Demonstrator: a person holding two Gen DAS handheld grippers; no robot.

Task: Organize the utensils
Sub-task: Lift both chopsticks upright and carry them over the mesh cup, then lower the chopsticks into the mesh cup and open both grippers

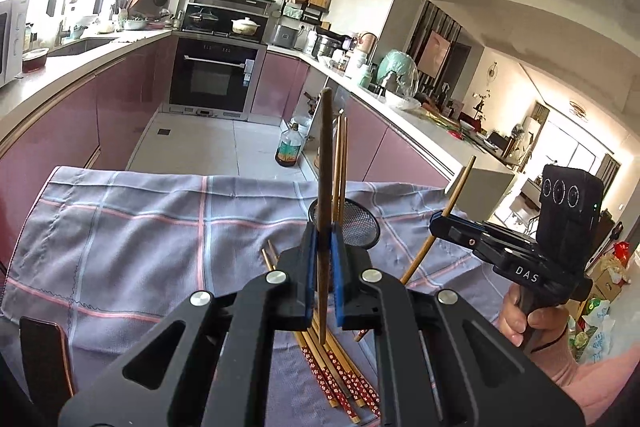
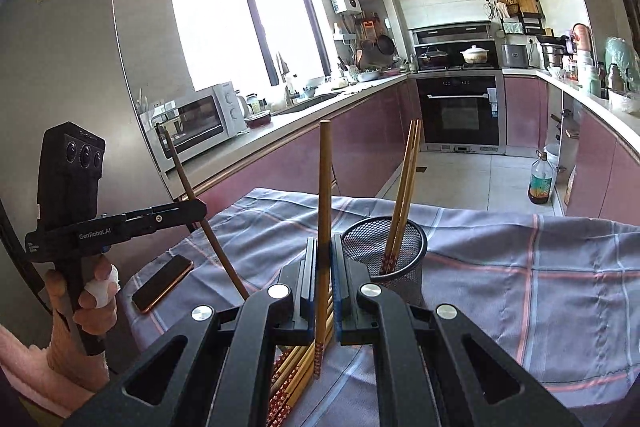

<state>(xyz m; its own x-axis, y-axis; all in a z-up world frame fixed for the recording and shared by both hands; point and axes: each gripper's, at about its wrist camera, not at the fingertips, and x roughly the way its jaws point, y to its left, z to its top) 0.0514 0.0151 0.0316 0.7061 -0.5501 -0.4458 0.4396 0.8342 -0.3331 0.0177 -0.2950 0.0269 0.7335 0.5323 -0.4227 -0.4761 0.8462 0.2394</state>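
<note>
My left gripper (image 1: 323,255) is shut on one dark brown chopstick (image 1: 325,163), held upright above the checked cloth; it also shows in the right wrist view (image 2: 188,211). My right gripper (image 2: 324,267) is shut on one lighter chopstick (image 2: 325,195), also upright; it shows in the left wrist view (image 1: 440,219). A black mesh holder (image 2: 386,251) stands on the cloth just beyond both grippers with two chopsticks (image 2: 406,187) leaning in it. Several loose chopsticks with red patterned ends (image 1: 340,375) lie on the cloth under the grippers.
A grey checked cloth (image 2: 540,267) covers the table. A phone (image 2: 162,283) lies at its left edge. A bottle (image 2: 541,179) stands on the floor by the pink cabinets. Kitchen counters run along both sides, with an oven (image 2: 460,111) at the far end.
</note>
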